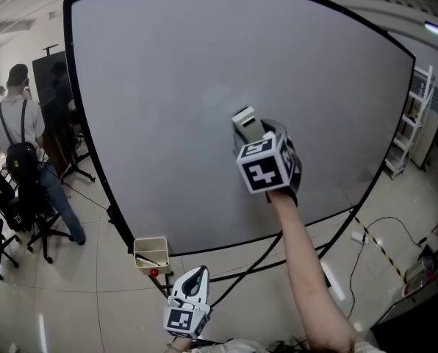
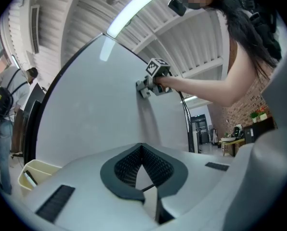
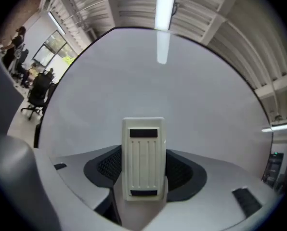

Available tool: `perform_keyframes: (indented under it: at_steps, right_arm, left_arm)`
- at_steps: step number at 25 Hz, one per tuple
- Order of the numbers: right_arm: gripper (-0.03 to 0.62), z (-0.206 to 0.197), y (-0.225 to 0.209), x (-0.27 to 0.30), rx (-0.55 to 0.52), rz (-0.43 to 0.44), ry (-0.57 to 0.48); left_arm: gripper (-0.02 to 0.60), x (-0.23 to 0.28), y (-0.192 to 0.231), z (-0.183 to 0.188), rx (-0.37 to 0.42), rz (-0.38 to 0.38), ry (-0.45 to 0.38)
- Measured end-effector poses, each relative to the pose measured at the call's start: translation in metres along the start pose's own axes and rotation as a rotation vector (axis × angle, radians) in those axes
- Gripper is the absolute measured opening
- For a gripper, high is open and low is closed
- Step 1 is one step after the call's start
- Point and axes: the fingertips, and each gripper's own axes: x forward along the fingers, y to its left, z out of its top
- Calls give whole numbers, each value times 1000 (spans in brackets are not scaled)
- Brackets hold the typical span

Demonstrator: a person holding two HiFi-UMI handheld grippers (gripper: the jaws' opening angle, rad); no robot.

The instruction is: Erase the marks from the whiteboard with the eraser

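Note:
A large grey-white whiteboard point(image 1: 204, 72) on a black frame fills the head view; only a faint smudge shows near its middle. My right gripper point(image 1: 257, 132) is held up against the board, shut on a cream ribbed eraser point(image 1: 245, 122) that presses on the surface. In the right gripper view the eraser point(image 3: 144, 159) stands upright between the jaws, with the board point(image 3: 182, 95) right behind it. My left gripper point(image 1: 195, 282) hangs low below the board, jaws closed on nothing; in its own view its pads point(image 2: 155, 167) meet at the tips, and the right gripper point(image 2: 147, 86) shows on the board.
A cream tray point(image 1: 151, 252) with a marker and a red-tipped thing hangs at the board's lower left corner. A person with a backpack point(image 1: 17, 160) stands at the left among office chairs. Shelving point(image 1: 410, 123) and floor cables point(image 1: 381, 226) lie to the right.

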Motion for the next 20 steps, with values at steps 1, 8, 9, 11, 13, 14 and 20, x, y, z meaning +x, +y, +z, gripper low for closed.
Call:
perform_keyframes:
  at_steps: [1,8,9,11,13,14,20]
  right_arm:
    - [270,25,-27,-6,41,-37,-38]
    - [270,-25,47,2,-64,42,36]
    - [268,-40,64,5,-125,56,54]
    - [269,-42,62,6,-144,78,57]
    - [270,-13,11,2,-58,35,19]
    - [270,5,-25,-5,-13,-21,-5]
    - [270,-30,-30,-8,171,16,53]
  left_arm:
    - [-14,1,-2,-1,3,0,4]
    - [-14,5,0,-8,-18,42,19]
    - [-14,6,-1,-7,-20,39,19]
    - [-14,8,-5,-7,-19,30,20]
    - [-14,8,-8,-6,-17,28,21]
    - [-14,8,-9,-7,-15,30,23]
    - [-14,-1,0,-15,-39,72,38]
